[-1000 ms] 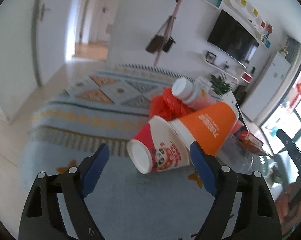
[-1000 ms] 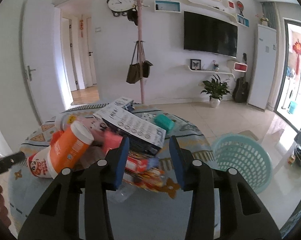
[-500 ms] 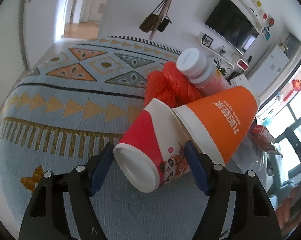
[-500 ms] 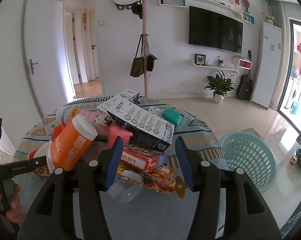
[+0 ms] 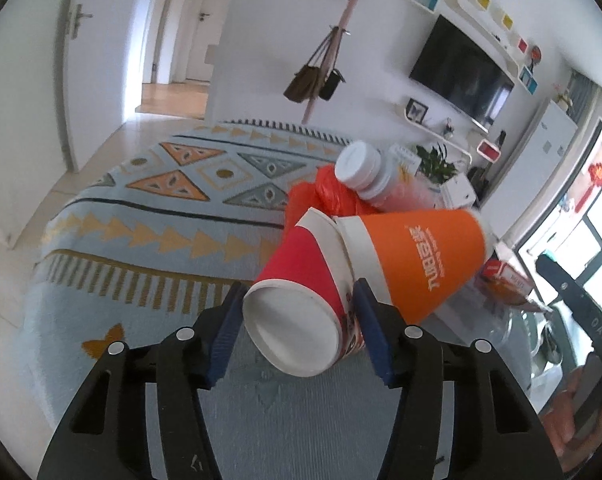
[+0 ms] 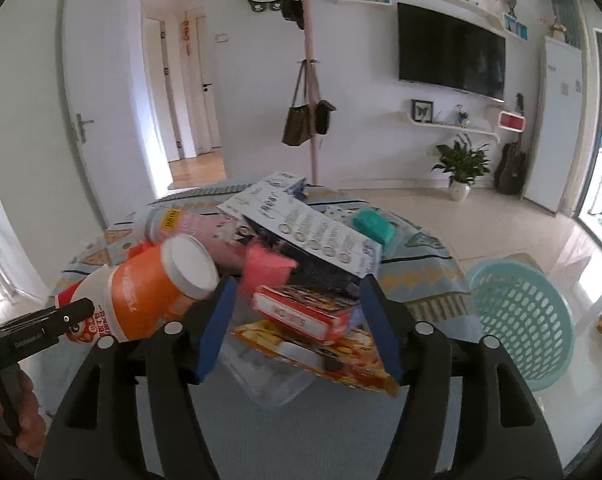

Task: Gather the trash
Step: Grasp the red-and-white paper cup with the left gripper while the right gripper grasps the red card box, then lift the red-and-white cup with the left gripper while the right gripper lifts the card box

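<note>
Left wrist: left tongs [image 5: 297, 334] closing round red cup [image 5: 301, 300] (lying sideways).

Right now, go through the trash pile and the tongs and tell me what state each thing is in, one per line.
Red paper cup: on its side, base toward the camera, between the left tongs' pads.
Orange paper cup: on its side, leaning on the red one.
White-capped plastic bottle: lying tilted, cap on.
Teal plastic basket: upright beside the table.
Left tongs: closing around the red cup.
Right tongs: opening, gripping nothing.
</note>
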A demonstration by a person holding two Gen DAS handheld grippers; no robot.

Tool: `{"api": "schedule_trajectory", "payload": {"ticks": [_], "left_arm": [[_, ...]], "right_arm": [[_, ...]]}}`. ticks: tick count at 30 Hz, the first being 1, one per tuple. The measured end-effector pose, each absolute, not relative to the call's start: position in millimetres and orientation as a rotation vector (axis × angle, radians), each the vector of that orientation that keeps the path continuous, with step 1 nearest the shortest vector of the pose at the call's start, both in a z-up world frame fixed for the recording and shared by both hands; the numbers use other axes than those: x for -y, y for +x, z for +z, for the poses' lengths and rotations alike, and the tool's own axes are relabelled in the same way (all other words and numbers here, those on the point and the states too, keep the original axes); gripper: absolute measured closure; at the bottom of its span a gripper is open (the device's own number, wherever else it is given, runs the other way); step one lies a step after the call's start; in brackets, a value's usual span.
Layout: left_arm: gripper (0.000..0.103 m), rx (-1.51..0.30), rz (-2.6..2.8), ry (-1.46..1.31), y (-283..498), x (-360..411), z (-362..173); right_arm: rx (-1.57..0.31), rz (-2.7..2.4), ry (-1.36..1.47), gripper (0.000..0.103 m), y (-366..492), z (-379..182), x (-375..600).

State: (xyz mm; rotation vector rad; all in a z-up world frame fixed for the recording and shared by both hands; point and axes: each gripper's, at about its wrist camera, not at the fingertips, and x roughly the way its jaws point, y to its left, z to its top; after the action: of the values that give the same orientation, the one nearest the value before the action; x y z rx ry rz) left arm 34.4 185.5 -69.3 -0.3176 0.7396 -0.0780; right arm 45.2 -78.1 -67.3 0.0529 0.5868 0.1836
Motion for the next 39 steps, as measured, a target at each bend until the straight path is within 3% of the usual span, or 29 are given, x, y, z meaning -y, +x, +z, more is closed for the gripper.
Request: {"api": "schedule_trajectory", "payload": {"ticks": [6, 13, 29, 31, 33, 39], "left_arm": [[0.050, -0.695, 0.023, -0.282, 20.6, -201.5, -56.0], [0.050, -0.667, 0.077, -0.251, 6.9, -220.5, -40.6], [0.049, -0.603, -0.014, -0.200, 8.9, -174.0, -10.2], [0.049, -0.598, -0.027, -0.192, 10.3, -167.0, -5.8], [0.049, -0.590, -0.043, -0.185, 10.5, -160.9, -2.9], [0.049, -0.606, -0.082, -0.182, 15.8, -149.2, -7.4]], "right_arm": [[-0.598, 0.250, 0.023, 0.038, 50.4, -64.8, 52.4], [-0.651, 0.170, 0.094, 0.038, 52.9, -79.0, 106.6], [-0.876, 0.257, 0.134, 0.037, 87.9, -99.1, 92.9], [-0.905, 0.256, 0.219, 0.036, 93.3, -101.3, 96.5], [-0.912, 0.210, 0.250, 0.028, 95.5, -102.9, 96.7], [-0.962, 0.191, 0.352, 0.026, 105.1, -110.8, 96.5]]}}
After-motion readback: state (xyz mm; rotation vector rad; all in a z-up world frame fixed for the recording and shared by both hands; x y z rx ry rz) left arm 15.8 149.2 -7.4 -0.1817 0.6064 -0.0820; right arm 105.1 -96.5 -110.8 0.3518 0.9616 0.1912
